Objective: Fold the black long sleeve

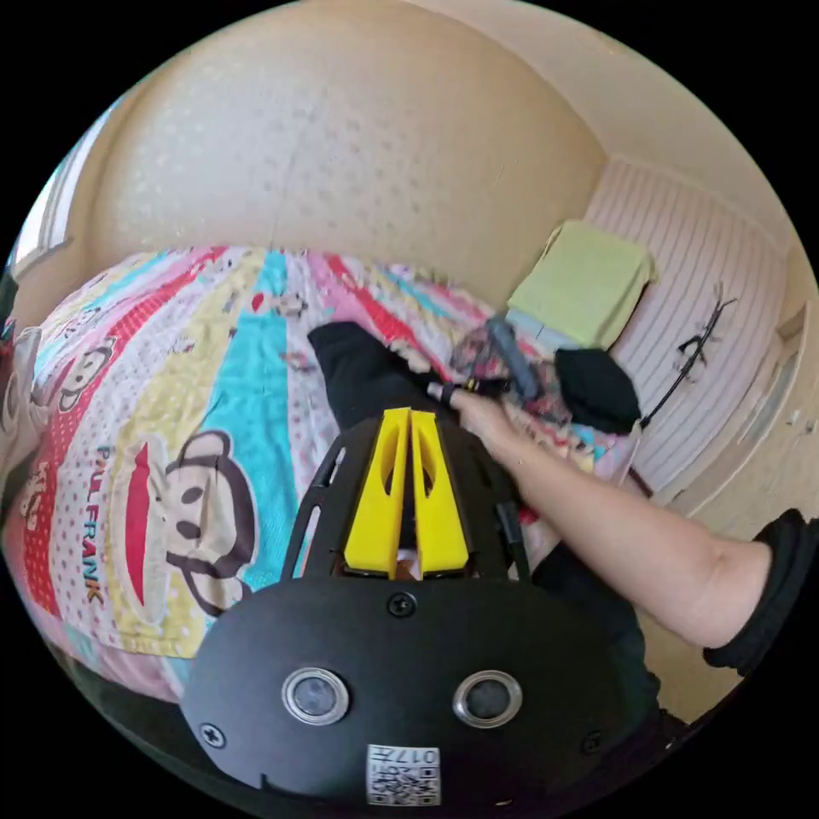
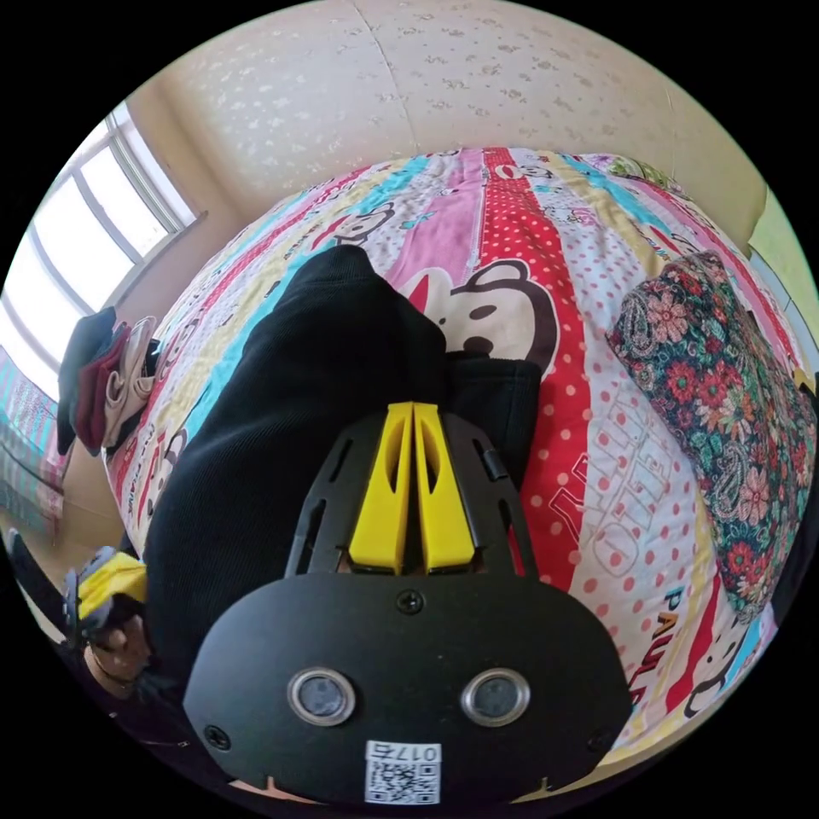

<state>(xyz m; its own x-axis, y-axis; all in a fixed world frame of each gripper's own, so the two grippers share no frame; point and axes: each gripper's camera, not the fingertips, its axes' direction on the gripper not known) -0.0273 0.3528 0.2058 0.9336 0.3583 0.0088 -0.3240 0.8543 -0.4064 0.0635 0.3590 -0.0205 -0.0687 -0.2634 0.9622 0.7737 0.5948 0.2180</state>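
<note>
Yellow jaws on the right gripper (image 2: 414, 409) are pressed together, tips right over the black long sleeve (image 2: 281, 426), though I honestly can't tell if any cloth is pinched. That garment sprawls from centre toward 8 o'clock across the cartoon-print bedspread (image 2: 614, 478), with a floral cloth (image 2: 725, 409) at 3 o'clock and a window (image 2: 77, 247) at 9. Over in the left gripper view, the left gripper (image 1: 410, 415) has jaws closed too, above the same black fabric, and a person's arm (image 1: 614, 537) reaches in from 4 o'clock.
</note>
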